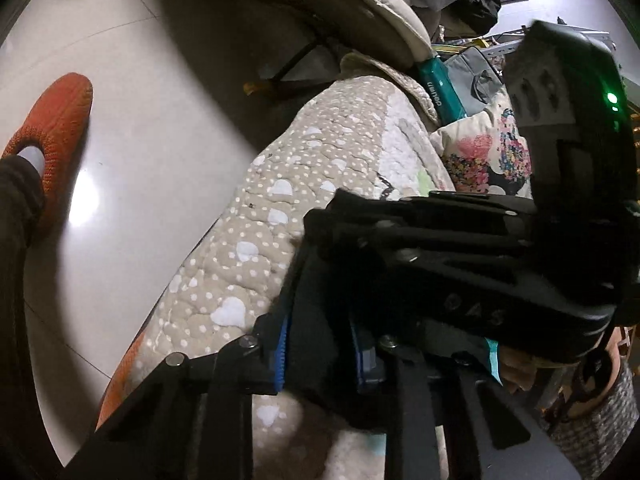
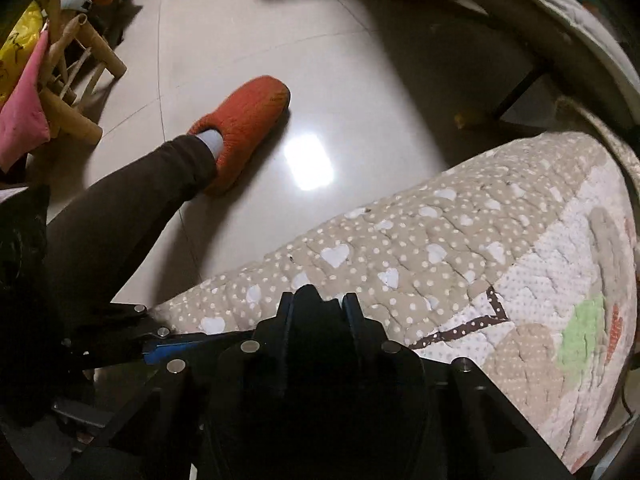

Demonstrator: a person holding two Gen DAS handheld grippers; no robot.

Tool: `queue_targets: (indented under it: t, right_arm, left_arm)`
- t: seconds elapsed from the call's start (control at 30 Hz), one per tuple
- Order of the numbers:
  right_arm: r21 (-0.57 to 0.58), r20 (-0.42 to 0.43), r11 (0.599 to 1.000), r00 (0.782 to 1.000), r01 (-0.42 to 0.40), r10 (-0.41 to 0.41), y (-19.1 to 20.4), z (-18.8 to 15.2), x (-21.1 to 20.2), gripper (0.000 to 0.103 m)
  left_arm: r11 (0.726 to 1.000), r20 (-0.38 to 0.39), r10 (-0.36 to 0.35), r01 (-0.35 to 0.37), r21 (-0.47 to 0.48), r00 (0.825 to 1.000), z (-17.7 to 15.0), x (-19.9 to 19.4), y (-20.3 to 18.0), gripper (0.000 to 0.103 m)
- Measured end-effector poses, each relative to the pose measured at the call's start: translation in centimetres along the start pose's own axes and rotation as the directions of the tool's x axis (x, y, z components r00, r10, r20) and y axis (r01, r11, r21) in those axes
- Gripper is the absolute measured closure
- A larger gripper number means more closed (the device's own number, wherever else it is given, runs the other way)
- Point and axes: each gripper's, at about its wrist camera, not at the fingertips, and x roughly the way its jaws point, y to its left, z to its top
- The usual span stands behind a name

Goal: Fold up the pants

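Note:
The pants are black cloth. In the left wrist view my left gripper [image 1: 320, 344] is shut on a bunch of this black cloth [image 1: 316, 360] between its blue-padded fingers, held over the quilted bed cover [image 1: 248, 240]. The right gripper's black body [image 1: 480, 280] crosses close in front of it. In the right wrist view my right gripper [image 2: 318, 312] is shut on a fold of the black pants [image 2: 316, 344], just above the edge of the quilted cover [image 2: 440, 248]. The rest of the pants is hidden under the grippers.
A glossy tiled floor [image 2: 320, 80] lies beside the bed. The person's leg in dark trousers and an orange slipper [image 2: 244, 124] stand on it. A wooden stool [image 2: 76, 92] with cloths is at the far left. Cushions and clutter [image 1: 492, 148] lie at the bed's far end.

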Motion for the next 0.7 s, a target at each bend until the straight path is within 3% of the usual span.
queue_targets:
  t: [0.33,0.5,0.7]
  right_arm:
    - [0.092,0.176,0.995,0.984,-0.041,0.024,-1.4,-3.0,-6.2,0.085]
    - [0.188,0.289,0.979,0.957,-0.083,0.026,-4.1,-7.0,-9.8,0.085]
    - [0.335,0.365,0.934,0.931,-0.127,-0.004,-9.3,-15.1,-12.7,0.085]
  left_arm:
    - [0.997,0.002,-0.024,0.024,0.075,1.0,-0.2,-2.0,-5.7,0.082]
    - [0.986,-0.035,-0.031,0.036,0.16,0.999,-1.0,-0.8,-11.0,0.082]
    - [0.955,-0.123,0.013,0.024,0.296,0.992,-4.7,3.9,-17.7,0.082]
